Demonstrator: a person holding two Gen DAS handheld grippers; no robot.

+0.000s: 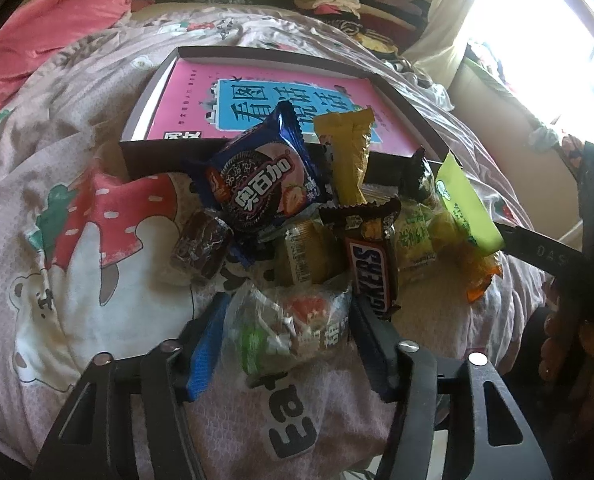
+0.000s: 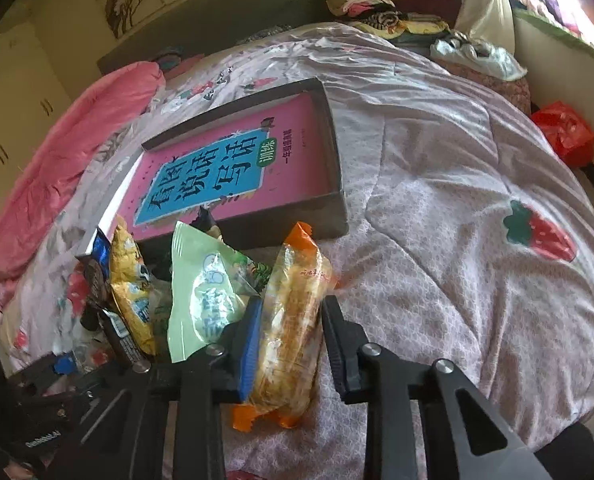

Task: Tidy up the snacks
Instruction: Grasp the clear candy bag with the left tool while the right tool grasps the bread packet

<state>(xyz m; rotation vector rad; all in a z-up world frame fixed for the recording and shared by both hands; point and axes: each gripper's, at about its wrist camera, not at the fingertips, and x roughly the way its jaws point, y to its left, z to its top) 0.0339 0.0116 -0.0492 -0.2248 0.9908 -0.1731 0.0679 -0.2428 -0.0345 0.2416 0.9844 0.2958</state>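
On the pink strawberry-print quilt [image 2: 477, 184], just in front of the shallow dark box [image 2: 337, 184] that holds a pink book [image 2: 233, 168], lies a heap of wrapped snacks: a blue cookie pack [image 1: 257, 184] and a yellow packet [image 1: 347, 156] leaning on the box's near wall, and a Snickers bar [image 1: 371, 264] a little nearer than those two. The left gripper [image 1: 285, 340], nearest of all from the box, has its jaws partly drawn in around a clear-wrapped snack [image 1: 285, 328], though whether the pads press it I cannot tell. Toward the box's right corner, the right gripper [image 2: 289, 332] pinches an orange-ended clear pastry packet [image 2: 293, 320], beside a pale green packet [image 2: 201, 280].
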